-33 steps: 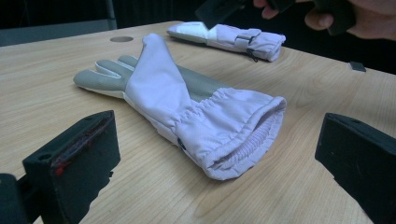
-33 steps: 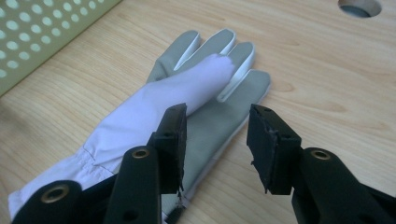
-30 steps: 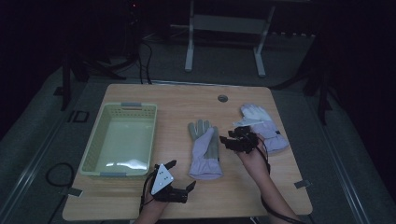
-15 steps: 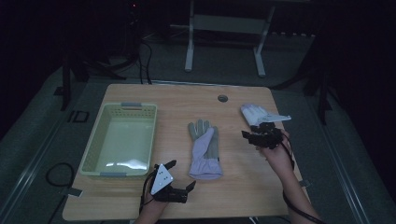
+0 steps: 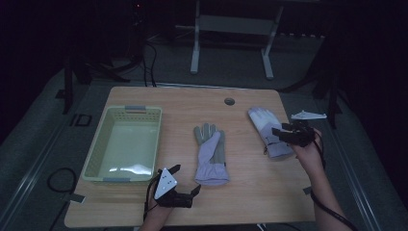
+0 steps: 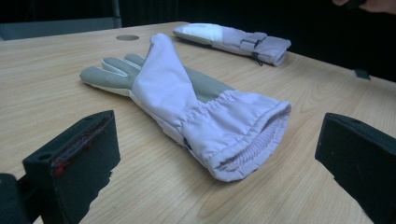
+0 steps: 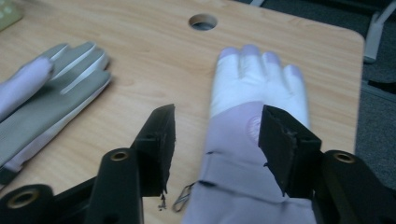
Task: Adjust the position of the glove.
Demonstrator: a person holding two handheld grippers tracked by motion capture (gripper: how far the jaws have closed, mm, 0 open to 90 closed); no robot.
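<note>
The right-hand glove (image 5: 268,133) is laid flat near the right edge of the tabletop (image 5: 250,192), its white fingertips pointed toward the far side and its lilac cuff toward the person. The right gripper (image 5: 287,134) is held just above that cuff. In the right gripper view the cuff (image 7: 243,186) is seen between and below the two black fingers (image 7: 161,140), which have just been opening and are spread apart without pressing on the fabric. A second glove (image 5: 211,153) is spread at the middle of the tabletop, palm side grey, with a lilac flap folded across it and the cuff turned toward the near edge. The left gripper (image 5: 185,185) is rested low at the near edge, just beside that cuff. In the left gripper view its fingers (image 6: 74,163) are held wide open, with the cuff opening (image 6: 252,140) lying between them and untouched. A pale green basket (image 5: 96,159) is set at the left of the tabletop, well apart from both gloves. A round cable hole (image 5: 229,101) is seen near the far edge.
</note>
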